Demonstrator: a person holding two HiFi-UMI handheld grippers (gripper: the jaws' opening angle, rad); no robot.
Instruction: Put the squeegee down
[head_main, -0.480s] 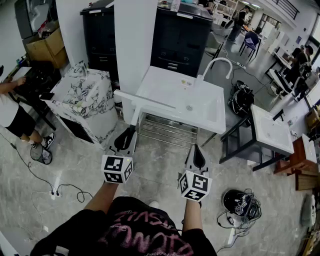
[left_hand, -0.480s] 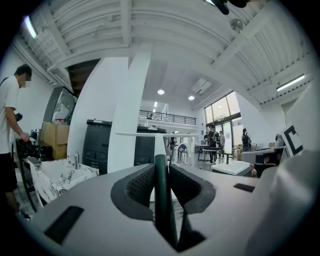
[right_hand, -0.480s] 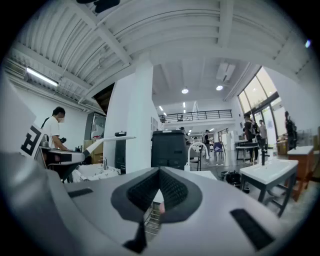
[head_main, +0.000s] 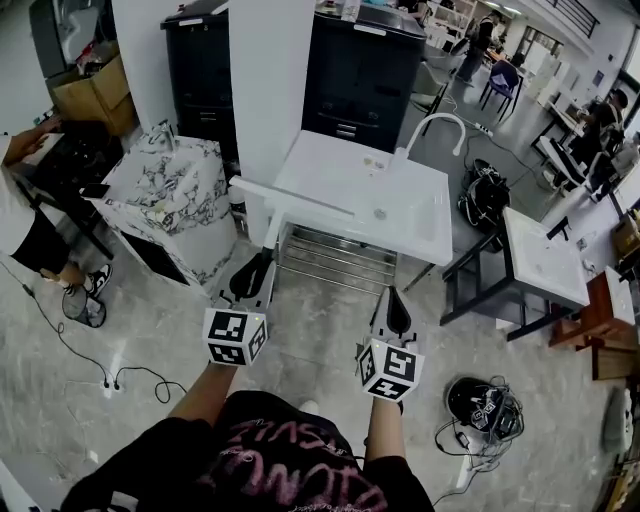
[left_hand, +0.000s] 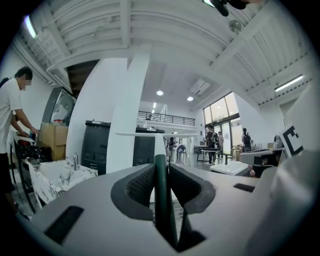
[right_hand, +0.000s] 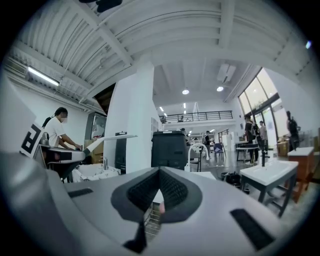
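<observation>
Squeegee (head_main: 290, 200) was clamped in the left gripper (head_main: 252, 272), with the jaws pressed on its dark green handle (left_hand: 161, 190). Its white blade was seen crosswise at the near left corner of the white sink (head_main: 420, 225). The right gripper (head_main: 396, 312) was held alongside, jaws brought together on nothing. A marble counter (head_main: 160, 190) was seen left of the sink.

- Squeegee (head_main: 288, 199): long white blade bar on a white shaft with a dark green handle end.
- Pose: held upright, blade toward 12 o'clock, handle clamped between the jaws of the left gripper (head_main: 254, 264).
</observation>
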